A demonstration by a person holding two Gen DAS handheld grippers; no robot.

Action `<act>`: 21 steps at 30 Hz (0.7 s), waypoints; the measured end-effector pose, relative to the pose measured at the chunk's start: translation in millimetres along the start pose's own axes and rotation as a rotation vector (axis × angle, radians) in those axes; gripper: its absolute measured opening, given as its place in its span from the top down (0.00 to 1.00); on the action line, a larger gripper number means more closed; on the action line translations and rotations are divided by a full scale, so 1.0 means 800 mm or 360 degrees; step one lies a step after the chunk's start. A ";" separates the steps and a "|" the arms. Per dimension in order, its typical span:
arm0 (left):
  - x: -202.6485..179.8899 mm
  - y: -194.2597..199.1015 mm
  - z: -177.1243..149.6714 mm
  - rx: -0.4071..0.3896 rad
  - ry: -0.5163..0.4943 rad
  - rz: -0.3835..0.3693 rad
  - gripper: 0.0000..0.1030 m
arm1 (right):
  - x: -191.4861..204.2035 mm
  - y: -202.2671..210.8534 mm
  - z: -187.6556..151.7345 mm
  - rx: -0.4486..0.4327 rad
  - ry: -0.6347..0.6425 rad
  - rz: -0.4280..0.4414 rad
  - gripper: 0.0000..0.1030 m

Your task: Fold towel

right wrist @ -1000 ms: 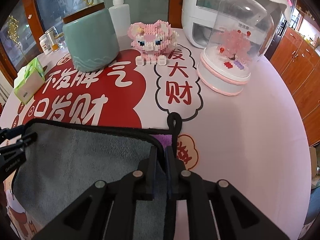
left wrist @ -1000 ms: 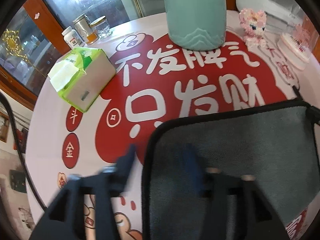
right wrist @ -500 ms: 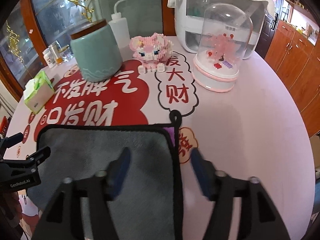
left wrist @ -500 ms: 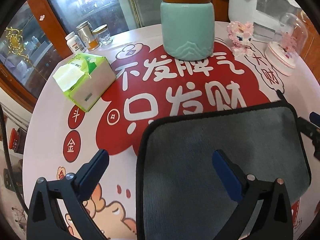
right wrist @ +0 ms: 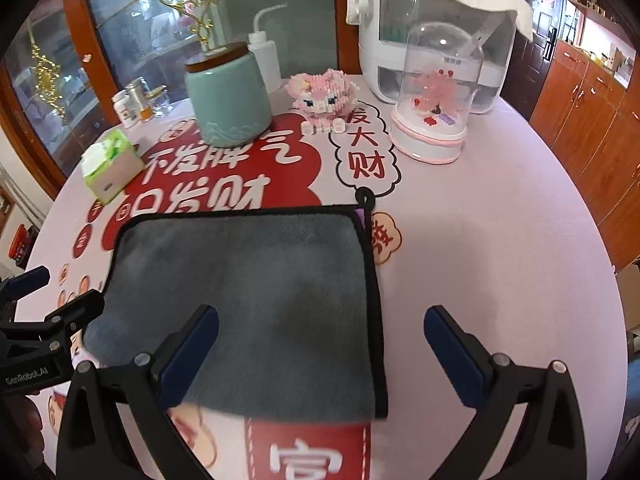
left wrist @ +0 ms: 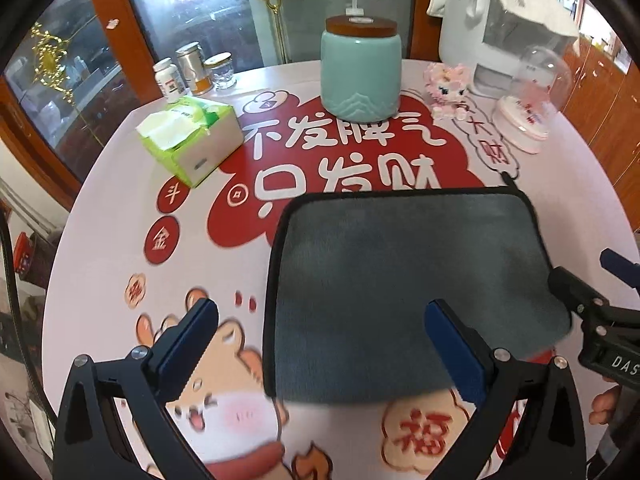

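Note:
A grey towel with black trim (left wrist: 400,280) lies folded flat on the round table; it also shows in the right wrist view (right wrist: 248,288), with a black hanging loop (right wrist: 365,197) at its far right corner. My left gripper (left wrist: 320,340) is open and empty, raised over the towel's near left edge. My right gripper (right wrist: 320,344) is open and empty, over the towel's near right edge. Each gripper appears at the edge of the other's view.
A teal jar (left wrist: 360,76), a green tissue box (left wrist: 192,140), small bottles (left wrist: 188,72), a pink brick figure (right wrist: 324,98), a glass-domed ornament (right wrist: 436,112) and a white appliance (right wrist: 432,40) stand along the far side of the printed tablecloth (left wrist: 120,184).
Both grippers were shut on the towel's far corners a second ago. They have let go, opened wide and drawn back toward me. The towel lies still.

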State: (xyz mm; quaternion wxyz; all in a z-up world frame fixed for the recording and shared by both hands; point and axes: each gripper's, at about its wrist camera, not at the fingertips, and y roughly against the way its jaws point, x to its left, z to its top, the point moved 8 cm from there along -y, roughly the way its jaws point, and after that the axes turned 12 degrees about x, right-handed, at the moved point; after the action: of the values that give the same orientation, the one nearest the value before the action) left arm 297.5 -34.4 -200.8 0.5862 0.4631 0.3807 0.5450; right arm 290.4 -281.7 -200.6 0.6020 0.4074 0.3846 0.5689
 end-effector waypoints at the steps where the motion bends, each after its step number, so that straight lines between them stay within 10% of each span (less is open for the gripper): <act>1: 0.000 0.009 -0.008 -0.0009 0.0006 -0.0006 0.00 | 0.001 0.006 -0.006 -0.0006 0.0005 0.0002 0.00; 21: -0.003 0.108 -0.129 -0.0128 0.0107 0.0019 0.00 | 0.016 0.119 -0.105 -0.0135 0.0116 0.0031 0.00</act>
State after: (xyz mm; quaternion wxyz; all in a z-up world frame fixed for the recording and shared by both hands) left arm 174.3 -25.6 -146.8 0.5880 0.4230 0.3752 0.5784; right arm 177.7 -262.4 -143.4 0.5989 0.3643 0.3777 0.6049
